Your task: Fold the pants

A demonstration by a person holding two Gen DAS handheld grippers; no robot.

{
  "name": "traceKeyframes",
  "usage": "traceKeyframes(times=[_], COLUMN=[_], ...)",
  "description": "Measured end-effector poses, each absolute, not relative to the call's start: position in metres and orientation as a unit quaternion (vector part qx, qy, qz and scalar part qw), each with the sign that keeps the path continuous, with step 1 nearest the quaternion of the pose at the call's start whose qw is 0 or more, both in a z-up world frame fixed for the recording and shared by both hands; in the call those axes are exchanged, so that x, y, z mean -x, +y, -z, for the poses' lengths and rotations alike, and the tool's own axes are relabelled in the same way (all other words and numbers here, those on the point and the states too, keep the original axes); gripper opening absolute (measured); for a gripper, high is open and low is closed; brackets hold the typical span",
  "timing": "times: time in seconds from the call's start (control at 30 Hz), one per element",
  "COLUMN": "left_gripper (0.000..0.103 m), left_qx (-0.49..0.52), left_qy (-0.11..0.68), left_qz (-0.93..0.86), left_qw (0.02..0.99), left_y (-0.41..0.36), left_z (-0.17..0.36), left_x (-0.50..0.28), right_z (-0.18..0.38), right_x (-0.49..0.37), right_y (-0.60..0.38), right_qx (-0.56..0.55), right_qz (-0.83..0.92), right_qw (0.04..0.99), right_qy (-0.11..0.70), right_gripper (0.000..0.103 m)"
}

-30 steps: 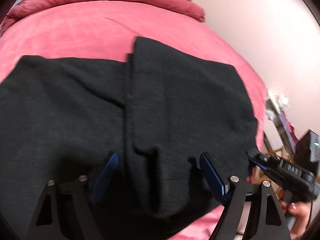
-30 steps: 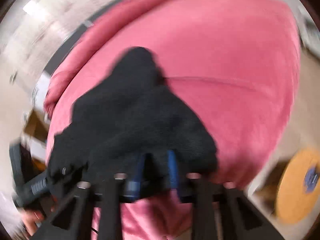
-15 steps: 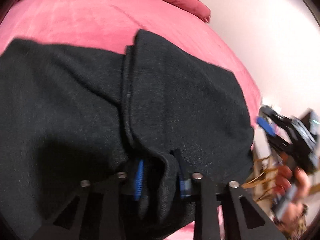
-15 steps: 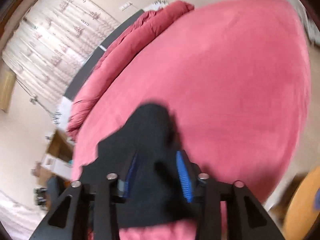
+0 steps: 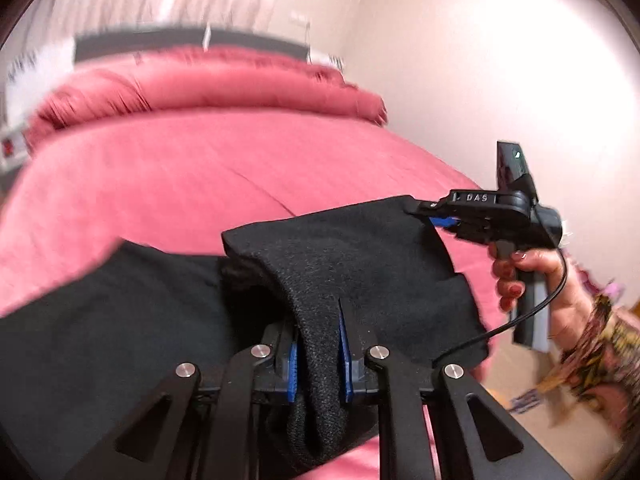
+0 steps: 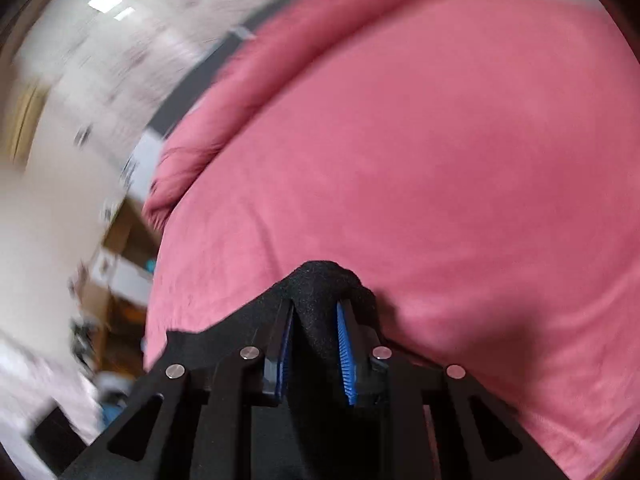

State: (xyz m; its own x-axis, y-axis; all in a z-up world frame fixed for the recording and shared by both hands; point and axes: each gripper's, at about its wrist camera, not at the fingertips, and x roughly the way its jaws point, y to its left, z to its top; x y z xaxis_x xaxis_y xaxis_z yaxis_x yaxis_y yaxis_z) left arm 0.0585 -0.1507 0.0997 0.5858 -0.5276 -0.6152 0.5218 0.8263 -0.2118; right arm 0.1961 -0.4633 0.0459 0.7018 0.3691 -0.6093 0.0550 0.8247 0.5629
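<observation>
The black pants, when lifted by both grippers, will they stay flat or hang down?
The black pants probably hang: the cloth bunches between the left gripper fingers and droops below. Between both grips it sags rather than staying flat. The knit looks thick, so slipping seems unlikely.

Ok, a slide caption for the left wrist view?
Both tongs, left and right, shut on black pants above a pink bed.
</observation>
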Motion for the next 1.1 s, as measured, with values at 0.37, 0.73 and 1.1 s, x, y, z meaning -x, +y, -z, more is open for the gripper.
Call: traceKeyframes(times=[0.37,0.73,1.1], left_gripper=[0.046,0.056,0.066], left_qx=[-0.047,-0.014,-0.066], left_qy=[0.432,0.452,0.458], left_qz=[0.252,0.202,0.187], left_qw=[0.864,0.868,0.867], left_y=[-0.136,-0.125,-0.142], left_z=[-0.017,-0.017,-0.01], left_x=[-0.033,-0.1,-0.101], right_z=[-0.018,0.008,0.016], right_x=[-0.131,-0.004,-0.004], right_y=[-0.47,-0.479,-0.473], right_qx=[-0.285,-0.31,-0.458], right_qz=[0.005,-0.006,-0.041], right_qw=[0.882,0.83,0.78], right_qy=[0.375,0.464,0.423], right_gripper=[0.036,0.036,0.015])
